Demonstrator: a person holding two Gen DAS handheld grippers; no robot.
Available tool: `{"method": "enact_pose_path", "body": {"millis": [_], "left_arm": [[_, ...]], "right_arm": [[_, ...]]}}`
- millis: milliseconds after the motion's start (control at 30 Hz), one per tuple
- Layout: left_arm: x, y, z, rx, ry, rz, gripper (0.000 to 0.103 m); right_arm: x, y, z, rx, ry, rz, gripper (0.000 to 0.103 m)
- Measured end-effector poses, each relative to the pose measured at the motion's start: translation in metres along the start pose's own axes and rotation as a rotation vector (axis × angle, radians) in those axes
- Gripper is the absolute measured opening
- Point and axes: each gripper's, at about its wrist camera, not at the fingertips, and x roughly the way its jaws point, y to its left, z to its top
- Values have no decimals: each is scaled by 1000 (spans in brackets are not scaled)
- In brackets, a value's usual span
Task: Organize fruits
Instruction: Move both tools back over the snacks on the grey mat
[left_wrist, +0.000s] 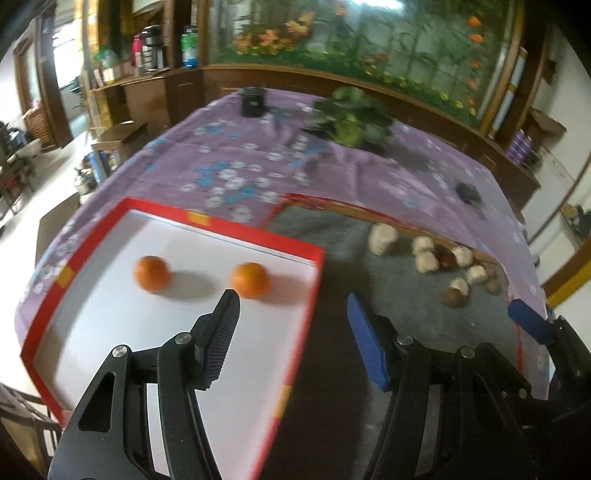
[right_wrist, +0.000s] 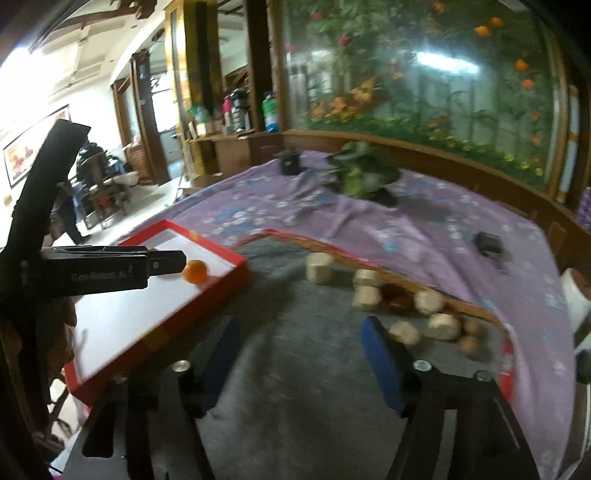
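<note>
Two oranges (left_wrist: 151, 273) (left_wrist: 249, 279) lie in a red-rimmed white tray (left_wrist: 92, 332) on the left. My left gripper (left_wrist: 291, 317) is open and empty, just in front of the nearer orange, over the tray's right edge. Several pale and brown round fruits (left_wrist: 428, 254) lie on a grey mat (left_wrist: 332, 295) to the right. In the right wrist view my right gripper (right_wrist: 299, 332) is open and empty above the grey mat (right_wrist: 295, 369), short of the fruits (right_wrist: 365, 295). One orange (right_wrist: 195, 271) shows in the tray (right_wrist: 229, 273) behind the left gripper's body.
A purple flowered cloth (left_wrist: 240, 166) covers the table. A leafy plant (left_wrist: 351, 114) and a black box (left_wrist: 253, 99) stand at the far side, a small dark object (left_wrist: 467, 192) at the right. A red strip (right_wrist: 332, 251) borders the mat.
</note>
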Motion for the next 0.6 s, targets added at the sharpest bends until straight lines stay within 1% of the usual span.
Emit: {"method": "enact_pose_path", "body": {"millis": [67,167,200,267,300,400,500,600], "left_arm": [[5,-16,-1,23,13,-26,61],[15,-38,3,45,31,-47,61],[20,-45,6,48,37,-44,61],[31,-58,12,53,52,-46,61],[36,-61,16,53,57,-47,61],[53,-69,27,41,75,-25,61],[71,-76,36,52,98,-13,61],[86,-81,42,68,118,-18,61]], "right_arm": [[-11,-24,-11,49,-2,5,69],[-12,-35,-16,71,4,-16,69],[-13,-42,-19,83,4,-22,69],[-14,-58,-25,130,5,-7,69],[-14,-58,-25,130,5,-7,69],[-16,-73,-29,162,1,8,69],[-13,-78,-29,166,5,4,69],[-10,-83,-29,169,13,14,69]]}}
